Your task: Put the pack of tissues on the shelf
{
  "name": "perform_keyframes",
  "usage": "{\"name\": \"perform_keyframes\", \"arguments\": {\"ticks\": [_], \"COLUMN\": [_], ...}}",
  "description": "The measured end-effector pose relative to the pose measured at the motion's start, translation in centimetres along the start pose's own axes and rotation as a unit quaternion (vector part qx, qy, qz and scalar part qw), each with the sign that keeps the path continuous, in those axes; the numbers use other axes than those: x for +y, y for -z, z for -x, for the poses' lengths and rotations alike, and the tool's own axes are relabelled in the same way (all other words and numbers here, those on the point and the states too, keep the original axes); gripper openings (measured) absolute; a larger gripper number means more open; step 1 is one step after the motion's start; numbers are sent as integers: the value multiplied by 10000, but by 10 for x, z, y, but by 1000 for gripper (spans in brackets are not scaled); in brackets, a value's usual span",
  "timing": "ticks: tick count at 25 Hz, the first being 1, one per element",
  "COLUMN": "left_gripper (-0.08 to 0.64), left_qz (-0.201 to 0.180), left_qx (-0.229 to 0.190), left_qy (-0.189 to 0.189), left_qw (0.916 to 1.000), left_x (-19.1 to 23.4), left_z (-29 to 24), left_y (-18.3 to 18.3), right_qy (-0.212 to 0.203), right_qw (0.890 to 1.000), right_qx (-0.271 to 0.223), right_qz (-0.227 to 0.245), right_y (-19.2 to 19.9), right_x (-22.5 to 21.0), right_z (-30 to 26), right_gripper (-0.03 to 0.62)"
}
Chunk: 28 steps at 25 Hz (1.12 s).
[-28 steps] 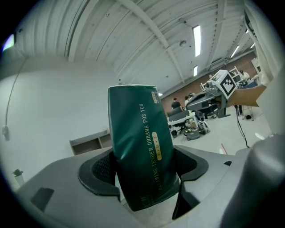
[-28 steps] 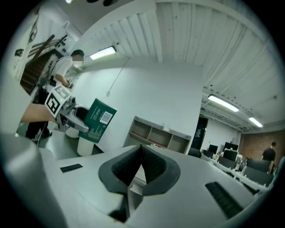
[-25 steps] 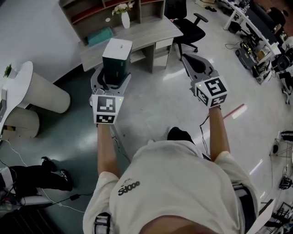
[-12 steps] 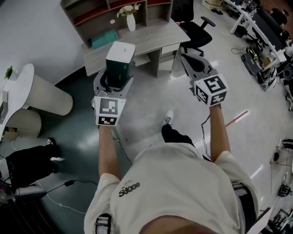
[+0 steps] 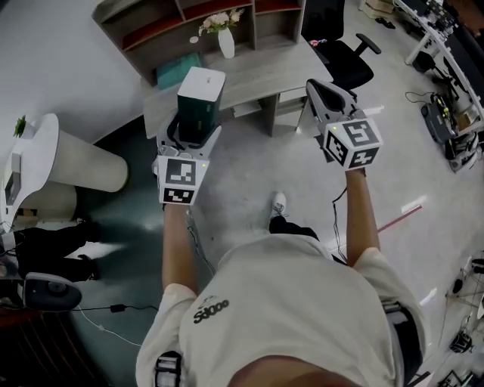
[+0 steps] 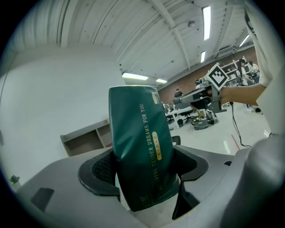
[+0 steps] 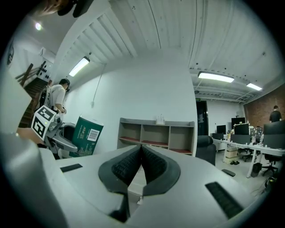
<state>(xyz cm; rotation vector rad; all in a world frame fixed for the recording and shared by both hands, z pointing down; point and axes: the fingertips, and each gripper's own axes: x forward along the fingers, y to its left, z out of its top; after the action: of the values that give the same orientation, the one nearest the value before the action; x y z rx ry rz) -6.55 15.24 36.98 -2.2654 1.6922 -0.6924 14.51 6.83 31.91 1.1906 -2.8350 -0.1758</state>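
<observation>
My left gripper (image 5: pixel 190 134) is shut on a dark green pack of tissues (image 5: pixel 200 97) with a white top, held upright in the air. In the left gripper view the pack (image 6: pixel 141 151) fills the space between the jaws, gold print running up its side. My right gripper (image 5: pixel 327 97) is shut with nothing in it, its pads pressed together (image 7: pixel 140 165). The grey shelf unit (image 5: pixel 189 19) stands on a desk (image 5: pixel 249 72) ahead of both grippers, with open compartments (image 7: pixel 156 136). From the right gripper view the pack (image 7: pixel 87 136) shows at the left.
A white vase with flowers (image 5: pixel 225 38) and a teal box (image 5: pixel 178 70) stand on the desk. A black office chair (image 5: pixel 342 53) is at the right of the desk. A white round table (image 5: pixel 64 155) stands at the left. Cables and equipment lie on the floor.
The desk and shelf have drawn nearer and shifted lower in the head view as the person stepped forward. Both grippers keep their hold and pose.
</observation>
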Motion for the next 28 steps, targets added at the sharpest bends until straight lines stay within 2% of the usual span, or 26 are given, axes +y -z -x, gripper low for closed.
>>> {"name": "perform_keyframes", "arguments": {"ticks": [5, 11, 15, 19, 24, 28], "left_gripper": [383, 383, 383, 383, 383, 383], "left_qz": [-139, -250, -234, -222, -148, -199], "left_qx": [129, 205, 280, 330, 228, 178], "left_qy": [-67, -127, -143, -135, -65, 14], "left_qw": [9998, 9994, 9992, 9991, 9996, 9996], "left_x": [7, 10, 12, 18, 26, 40], "left_z": [-60, -117, -144, -176, -208, -233], "left_y": [-27, -49, -50, -50, -54, -51], "right_qy": [-304, -448, -773, -822, -1117, -1074], "right_qw": [9995, 9989, 9967, 9951, 9930, 9932], "right_qx": [41, 123, 119, 278, 283, 336], "right_qz": [-38, 102, 211, 474, 246, 299], "right_y": [4, 12, 19, 31, 38, 39], "right_x": [-52, -97, -108, -125, -134, -143], "right_z": [-42, -78, -91, -108, -127, -149], "right_gripper": [5, 5, 5, 5, 5, 5]}}
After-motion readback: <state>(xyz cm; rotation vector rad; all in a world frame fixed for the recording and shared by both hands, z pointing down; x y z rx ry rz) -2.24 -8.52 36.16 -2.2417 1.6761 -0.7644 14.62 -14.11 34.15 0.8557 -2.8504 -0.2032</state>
